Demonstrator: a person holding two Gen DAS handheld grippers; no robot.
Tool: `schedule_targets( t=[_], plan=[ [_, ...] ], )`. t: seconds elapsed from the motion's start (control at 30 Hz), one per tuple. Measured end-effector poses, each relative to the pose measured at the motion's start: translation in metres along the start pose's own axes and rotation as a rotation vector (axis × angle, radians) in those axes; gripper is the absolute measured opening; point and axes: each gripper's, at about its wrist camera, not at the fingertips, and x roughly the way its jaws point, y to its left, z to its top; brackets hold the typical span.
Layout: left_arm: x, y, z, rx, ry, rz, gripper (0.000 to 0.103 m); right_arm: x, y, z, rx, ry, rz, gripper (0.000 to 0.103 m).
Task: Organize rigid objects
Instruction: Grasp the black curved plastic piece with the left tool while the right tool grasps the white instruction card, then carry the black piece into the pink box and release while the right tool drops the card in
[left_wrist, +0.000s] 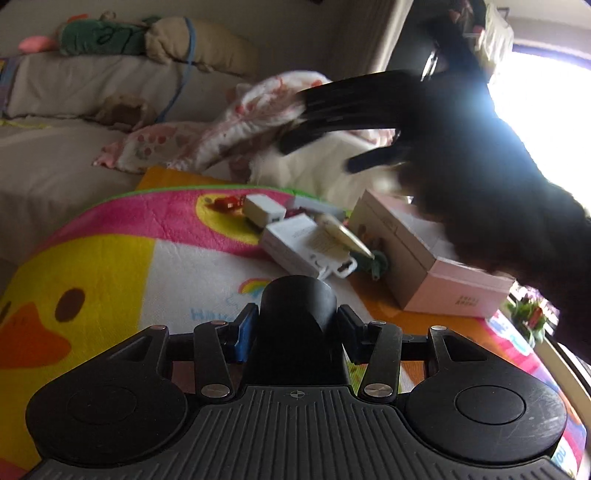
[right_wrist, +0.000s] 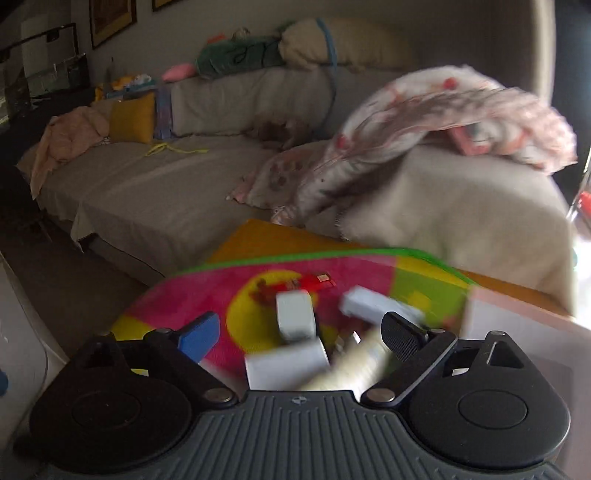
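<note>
My left gripper (left_wrist: 297, 325) is shut on a black cylinder (left_wrist: 299, 317), held above the colourful duck mat (left_wrist: 110, 266). Ahead on the mat lie white boxes (left_wrist: 295, 240), a small white adapter (left_wrist: 264, 212), a gold tube (left_wrist: 347, 234), a red item (left_wrist: 227, 202) and an open pink-and-grey box (left_wrist: 424, 266). My right gripper (left_wrist: 317, 144) shows as a dark blurred shape above that box. In the right wrist view my right gripper (right_wrist: 301, 336) is open above the white boxes (right_wrist: 295, 317), the gold tube (right_wrist: 351, 369) blurred between its fingers.
A beige sofa (right_wrist: 147, 192) with cushions, plush toys (left_wrist: 107, 35) and a patterned blanket (right_wrist: 424, 122) stands behind the mat. The pink box edge (right_wrist: 517, 332) is at the right. A bright window (left_wrist: 546, 96) glares at the right.
</note>
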Motion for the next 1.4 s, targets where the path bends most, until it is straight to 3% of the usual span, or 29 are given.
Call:
schedule_targets(
  t=[0.13,0.23,0.33,0.37,0.43,0.53,0.7,0.83,0.9,0.97,1.07,1.27,1.4],
  plan=[
    [-0.001,-0.003,0.0,0.014,-0.016,-0.003,0.052,0.08,0.005,0.04,0.048,0.076,-0.077,0.083],
    [-0.002,-0.002,-0.001,0.008,-0.022,-0.007,0.052,0.127,-0.003,0.05,0.153,0.159,-0.09,0.072],
    [-0.005,0.003,-0.001,-0.025,-0.039,-0.008,0.052,0.154,-0.001,0.048,0.157,0.213,-0.131,0.046],
    [-0.005,0.005,-0.001,-0.042,-0.043,-0.007,0.052,0.158,0.001,0.045,0.134,0.243,-0.135,0.042],
    [-0.006,0.011,0.0,-0.074,-0.049,-0.001,0.052,0.152,0.011,0.038,0.054,0.249,-0.134,0.039],
    [-0.009,0.019,0.002,-0.122,-0.07,0.023,0.052,0.13,0.016,0.017,0.0,0.297,-0.049,0.036],
    [-0.016,0.032,0.004,-0.189,-0.111,0.077,0.052,0.072,0.024,-0.033,-0.083,0.326,0.034,0.034],
    [-0.012,0.035,0.006,-0.19,-0.086,0.066,0.052,0.018,0.025,-0.072,-0.159,0.317,0.109,0.032],
    [-0.011,0.031,0.006,-0.161,-0.079,0.058,0.052,-0.012,0.03,-0.098,-0.235,0.268,0.103,0.039],
    [-0.01,0.027,0.006,-0.13,-0.073,0.054,0.052,-0.041,0.035,-0.124,-0.317,0.206,0.047,0.062],
    [-0.008,0.017,0.002,-0.098,-0.048,0.036,0.052,-0.074,0.033,-0.16,-0.379,0.12,-0.035,0.078],
    [-0.013,-0.02,-0.006,-0.054,0.001,-0.032,0.052,-0.116,-0.002,-0.203,-0.281,0.14,-0.136,0.081],
    [-0.019,-0.053,-0.013,0.038,0.072,-0.068,0.052,-0.135,-0.032,-0.217,-0.141,0.136,-0.09,0.081]
  ],
)
